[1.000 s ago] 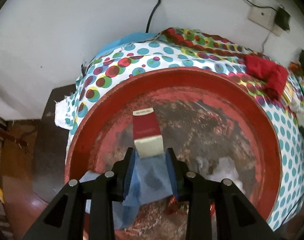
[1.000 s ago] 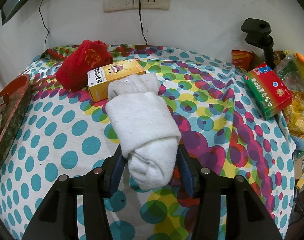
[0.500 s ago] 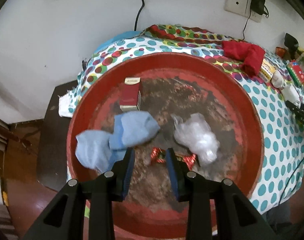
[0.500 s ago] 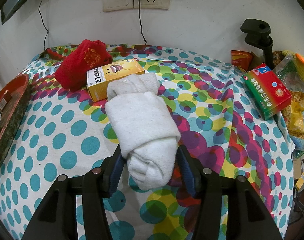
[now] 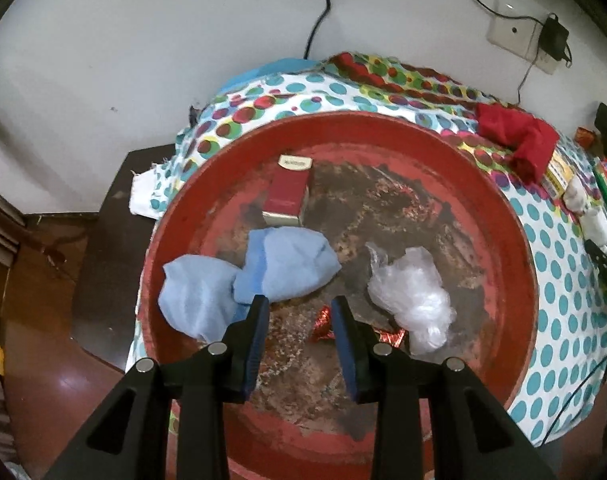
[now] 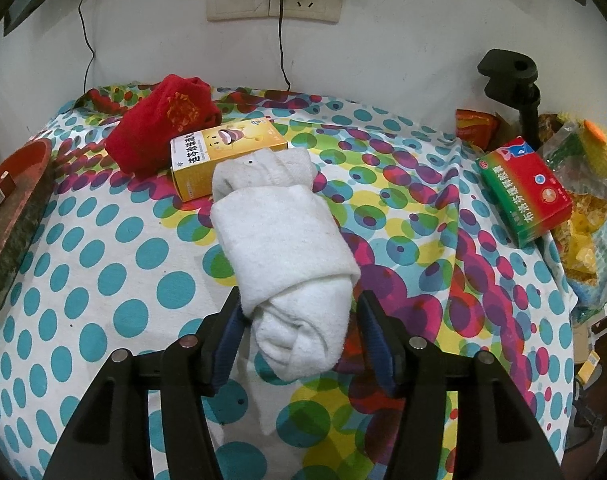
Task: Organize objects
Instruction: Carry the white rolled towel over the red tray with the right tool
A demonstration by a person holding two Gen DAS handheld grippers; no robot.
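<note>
In the left wrist view a round red tray [image 5: 515, 248] holds a red cigarette box [image 5: 286, 196], a light blue sock bundle [image 5: 255, 276], a crumpled clear plastic bag [image 5: 413, 300] and a red foil wrapper [image 5: 323, 322]. My left gripper [image 5: 299, 308] is open and empty above the tray's near part. In the right wrist view a rolled white sock [image 6: 287, 256] lies on the dotted cloth between the open fingers of my right gripper [image 6: 299, 312], with a gap showing on the right side.
A red sock [image 6: 163, 128], a yellow medicine box [image 6: 227, 156] and a green-red box [image 6: 527, 192] lie on the dotted tablecloth [image 6: 103, 264]. Snack bags [image 6: 583, 200] and a black clamp stand [image 6: 511, 80] are at the right. The tray's edge [image 6: 15, 200] is at the left.
My left gripper let go of the blue sock and pulled back and up from the tray; the sock now lies in it. My right gripper's jaws widened slightly around the white sock.
</note>
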